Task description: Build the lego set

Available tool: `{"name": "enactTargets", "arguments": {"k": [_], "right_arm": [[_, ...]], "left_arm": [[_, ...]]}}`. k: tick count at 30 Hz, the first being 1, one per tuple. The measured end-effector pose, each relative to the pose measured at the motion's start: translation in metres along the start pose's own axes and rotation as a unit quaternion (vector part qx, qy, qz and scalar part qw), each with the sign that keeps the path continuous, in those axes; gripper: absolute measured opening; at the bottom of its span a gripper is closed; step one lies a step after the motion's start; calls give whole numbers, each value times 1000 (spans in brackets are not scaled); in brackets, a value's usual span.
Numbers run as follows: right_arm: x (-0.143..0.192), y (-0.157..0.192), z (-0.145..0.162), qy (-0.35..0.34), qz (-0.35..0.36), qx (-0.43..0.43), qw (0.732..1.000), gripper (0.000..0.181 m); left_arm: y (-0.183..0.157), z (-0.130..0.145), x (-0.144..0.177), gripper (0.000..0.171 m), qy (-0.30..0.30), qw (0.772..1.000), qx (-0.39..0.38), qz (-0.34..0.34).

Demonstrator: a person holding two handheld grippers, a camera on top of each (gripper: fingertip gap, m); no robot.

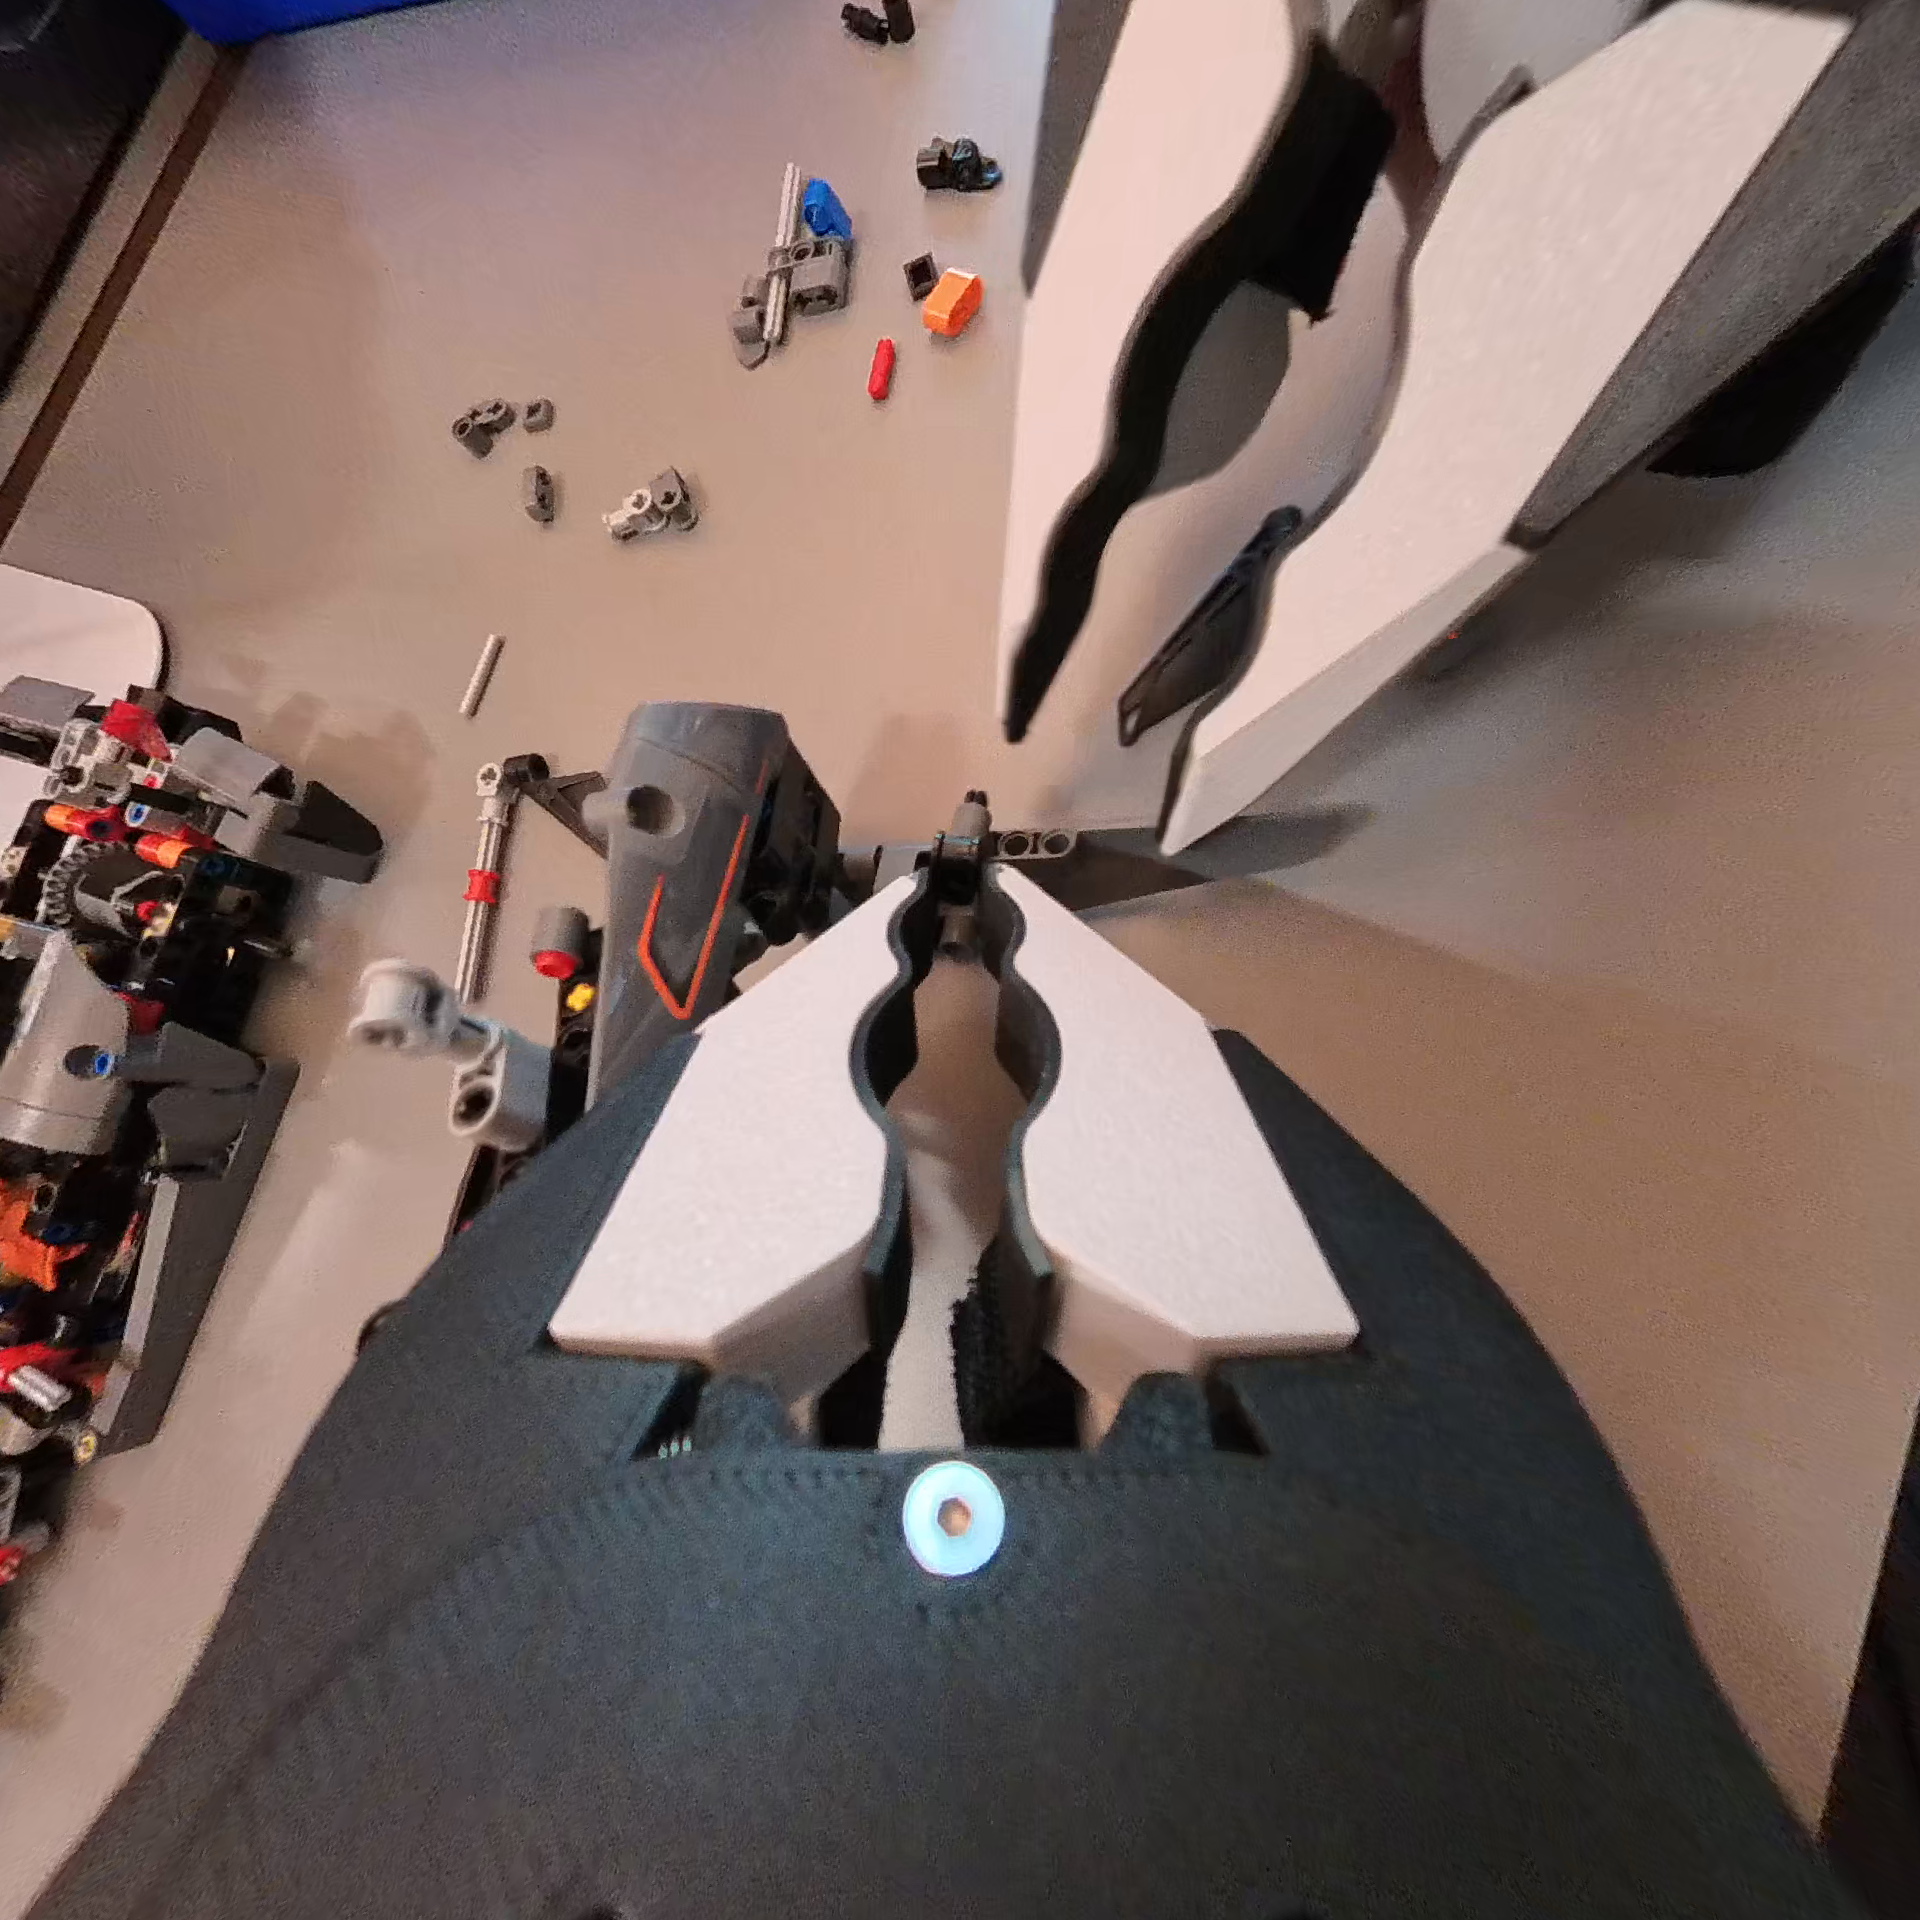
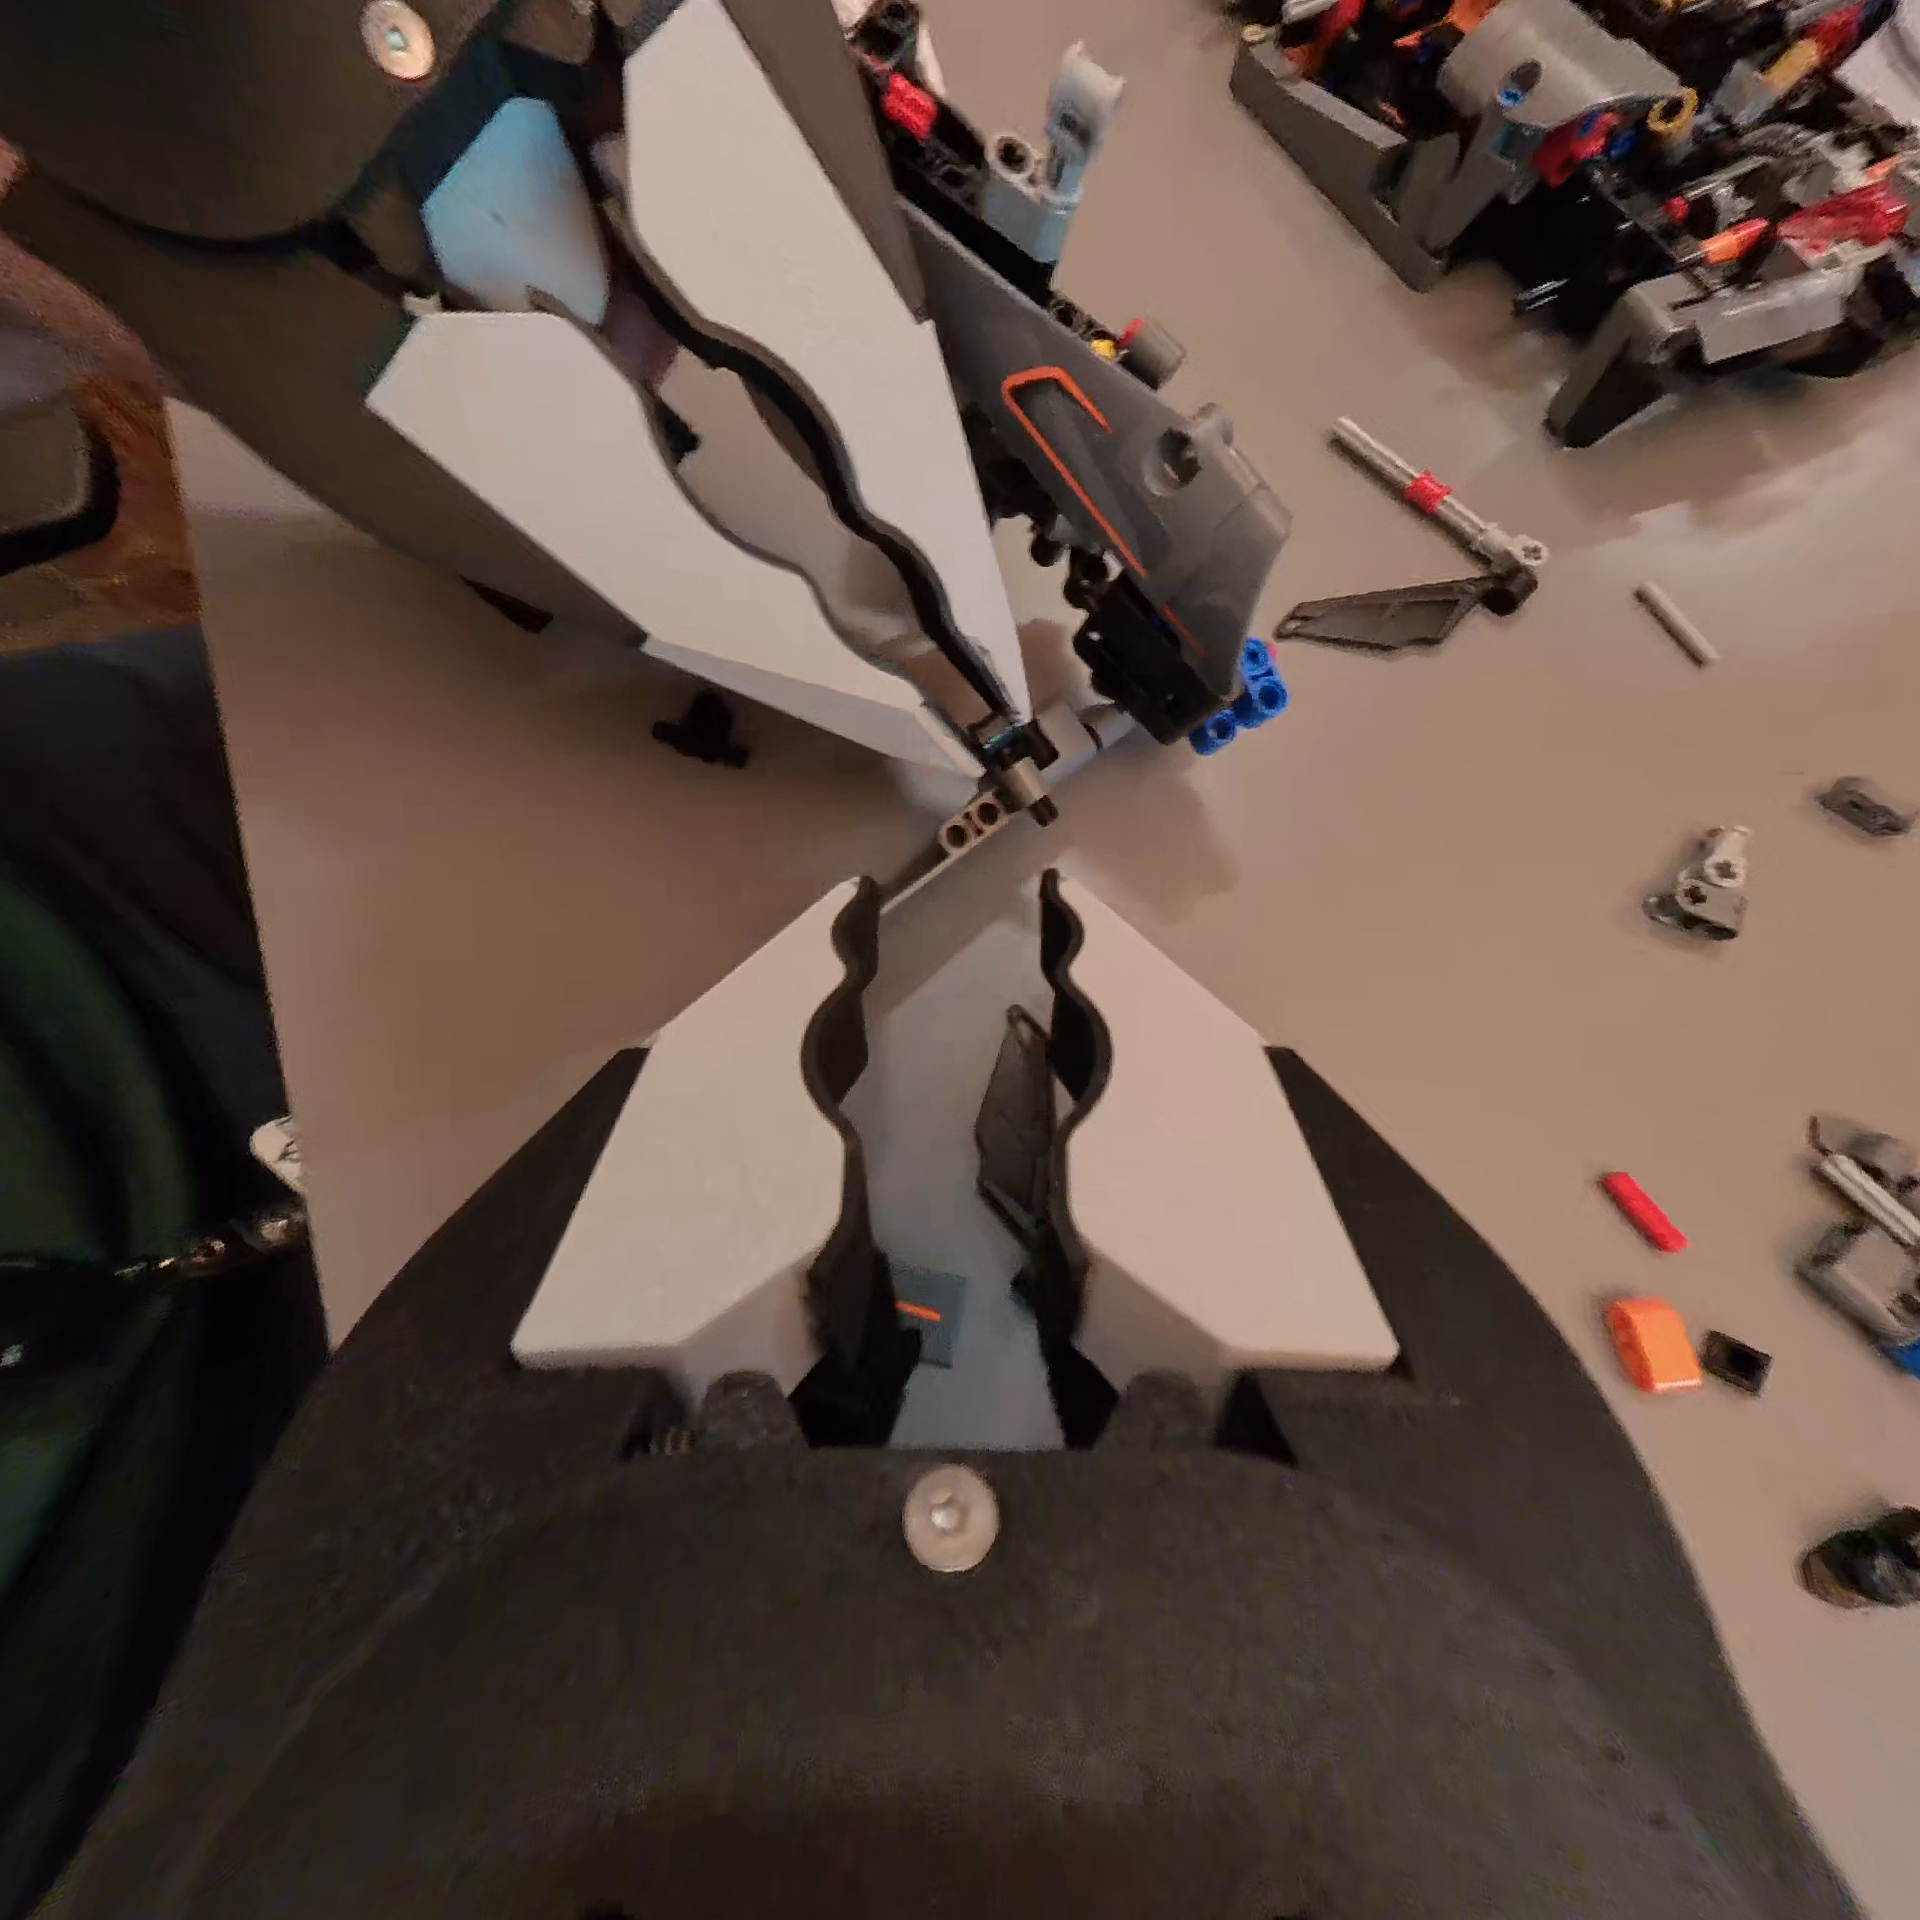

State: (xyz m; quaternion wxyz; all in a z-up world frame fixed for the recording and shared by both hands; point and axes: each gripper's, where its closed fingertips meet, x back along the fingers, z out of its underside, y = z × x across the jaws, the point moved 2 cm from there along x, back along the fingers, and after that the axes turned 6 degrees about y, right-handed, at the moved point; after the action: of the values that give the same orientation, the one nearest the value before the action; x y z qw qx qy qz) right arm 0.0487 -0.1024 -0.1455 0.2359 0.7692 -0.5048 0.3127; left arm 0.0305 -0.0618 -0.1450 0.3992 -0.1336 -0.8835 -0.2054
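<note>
Pinching a small black connector (image 1: 958, 883) at its tips, your L gripper (image 1: 956, 894) has jaws nearly closed on it; that piece sits on a grey beam (image 2: 977, 826) of the dark grey sub-assy (image 1: 696, 862) at 11 o'clock. Your R gripper (image 2: 951, 883) hangs jaws apart, empty, a black panel (image 2: 1016, 1122) below. Farther: main lego model (image 1: 104, 987) at 9, loose parts incl. orange piece (image 1: 951, 301) at 12.

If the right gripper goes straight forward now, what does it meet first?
Probably the light grey beam just beyond the open right gripper, where the left gripper pinches a small black connector. Depth is unclear.
</note>
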Motion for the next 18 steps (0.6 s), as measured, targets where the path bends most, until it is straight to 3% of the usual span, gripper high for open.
{"name": "enactTargets", "arguments": {"k": [4, 12, 18], "right_arm": [[-10, 12, 8, 23, -33, -8, 999, 23], [-21, 17, 6, 19, -32, -5, 999, 19], [-26, 18, 6, 22, -21, -4, 1000, 18]], "left_arm": [[-1, -1, -2, 6, 4, 1000, -6, -4], [-2, 1, -1, 6, 16, 1000, 8, -10], [-3, 2, -2, 6, 19, 996, 82, -8]]}}
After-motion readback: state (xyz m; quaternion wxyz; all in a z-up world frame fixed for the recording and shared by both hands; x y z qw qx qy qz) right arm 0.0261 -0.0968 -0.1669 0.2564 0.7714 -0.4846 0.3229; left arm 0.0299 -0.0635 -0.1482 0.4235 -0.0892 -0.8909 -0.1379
